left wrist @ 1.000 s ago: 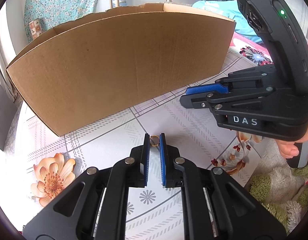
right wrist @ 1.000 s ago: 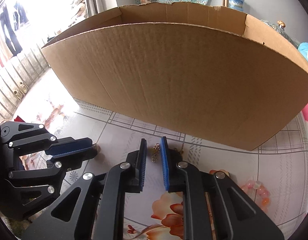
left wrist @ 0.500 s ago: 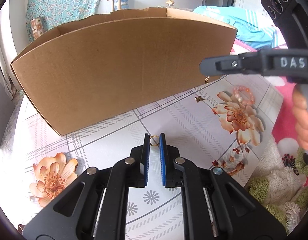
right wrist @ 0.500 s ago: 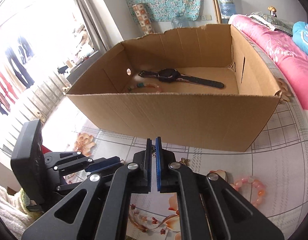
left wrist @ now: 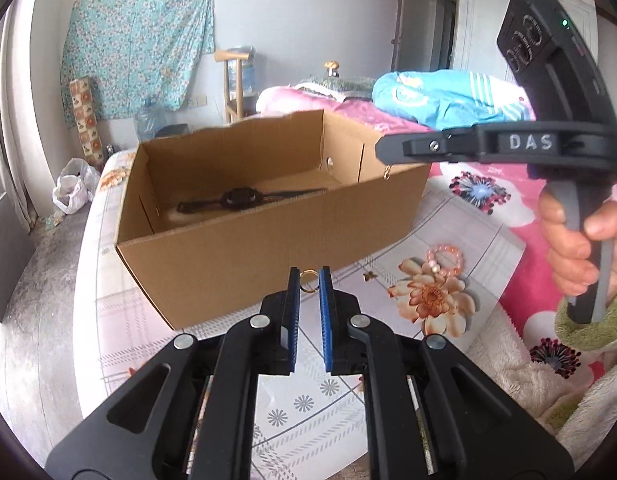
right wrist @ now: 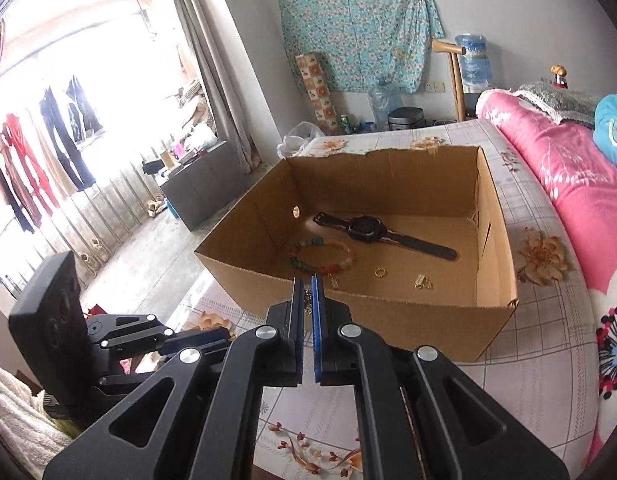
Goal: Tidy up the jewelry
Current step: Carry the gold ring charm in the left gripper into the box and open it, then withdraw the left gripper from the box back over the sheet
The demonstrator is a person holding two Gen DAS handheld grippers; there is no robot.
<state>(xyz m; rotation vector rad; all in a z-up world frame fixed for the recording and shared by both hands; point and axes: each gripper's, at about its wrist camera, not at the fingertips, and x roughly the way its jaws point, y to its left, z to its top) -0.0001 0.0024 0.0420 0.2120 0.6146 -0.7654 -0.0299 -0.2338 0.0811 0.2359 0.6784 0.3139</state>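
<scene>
My left gripper (left wrist: 309, 280) is shut on a small gold ring (left wrist: 308, 281) and holds it in the air in front of the cardboard box (left wrist: 268, 248). My right gripper (right wrist: 307, 286) is shut on a thin gold chain (right wrist: 308, 298) that dangles near the box's front wall (right wrist: 388, 320); it also shows in the left wrist view (left wrist: 382, 150), with the chain (left wrist: 387, 171) hanging over the box's right end. In the box lie a black watch (right wrist: 382, 235), a coloured bead bracelet (right wrist: 322, 256), a gold ring (right wrist: 379, 272) and small gold pieces (right wrist: 422, 282).
A pink bead bracelet (left wrist: 446, 256) and a small gold charm (left wrist: 369, 276) lie on the flowered cloth (left wrist: 332, 388) right of the box. A pink bed (right wrist: 568, 184) runs along the right. The left gripper's body (right wrist: 88, 336) sits low at left.
Both grippers have risen from the cloth with their pieces. The right gripper closed on the chain and lifted it to box height; the left lifted the ring. The box interior now shows.
</scene>
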